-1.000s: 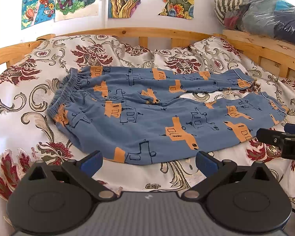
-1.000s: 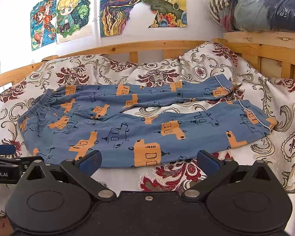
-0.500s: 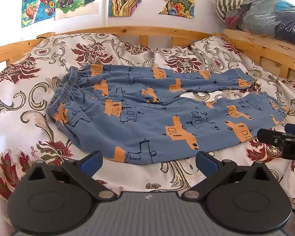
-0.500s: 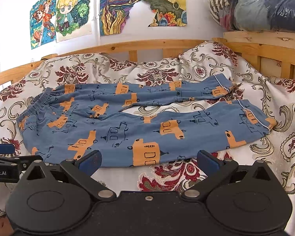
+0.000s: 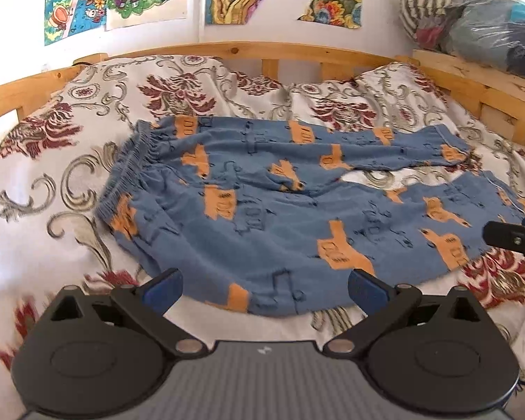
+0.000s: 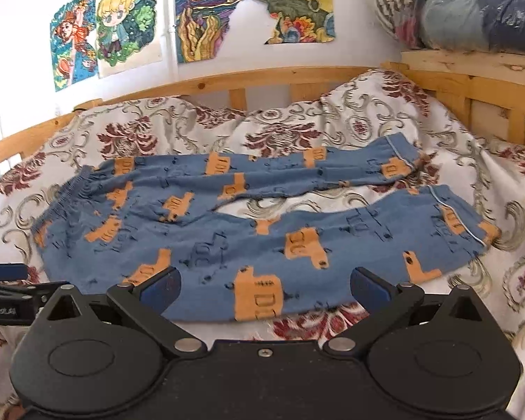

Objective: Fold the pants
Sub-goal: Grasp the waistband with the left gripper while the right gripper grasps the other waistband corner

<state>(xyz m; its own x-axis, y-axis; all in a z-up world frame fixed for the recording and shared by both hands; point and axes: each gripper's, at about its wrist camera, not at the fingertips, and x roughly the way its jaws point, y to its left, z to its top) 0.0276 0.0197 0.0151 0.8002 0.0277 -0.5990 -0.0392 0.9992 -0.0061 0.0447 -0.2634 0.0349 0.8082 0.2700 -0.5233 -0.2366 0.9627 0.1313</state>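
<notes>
**One pair of pants, flat on the bed, two grippers empty**

One pair of blue cotton pants with orange block print and dark line drawings (image 5: 283,210), spread flat on the bed. Elastic waistband (image 5: 129,171) to the left, both legs running out to the right and parted in a narrow V, so a strip of bedding shows between them. Far leg hem (image 6: 399,154) lies near the headboard side; near leg hem (image 6: 472,224) with pale piping lies toward the right rail.

One cream bed cover with maroon flowers and grey-green scrolls (image 5: 52,175), rumpled along the back edge.

One pine bed frame with slatted rail (image 5: 269,50), running behind and down the right side.

Four coloured cartoon drawings on paper (image 6: 206,14), fixed to the white wall above the rail.

One clear plastic bag of bundled clothing (image 6: 472,3), resting on the wooden ledge at upper right.

Left gripper (image 5: 264,285), black with blue pads: fingers spread wide, holding nothing, poised over the near edge of the seat area, not touching the cloth as far as can be seen.

Right gripper (image 6: 264,285), same make: fingers spread wide, empty, over the near edge of the closer leg.
</notes>
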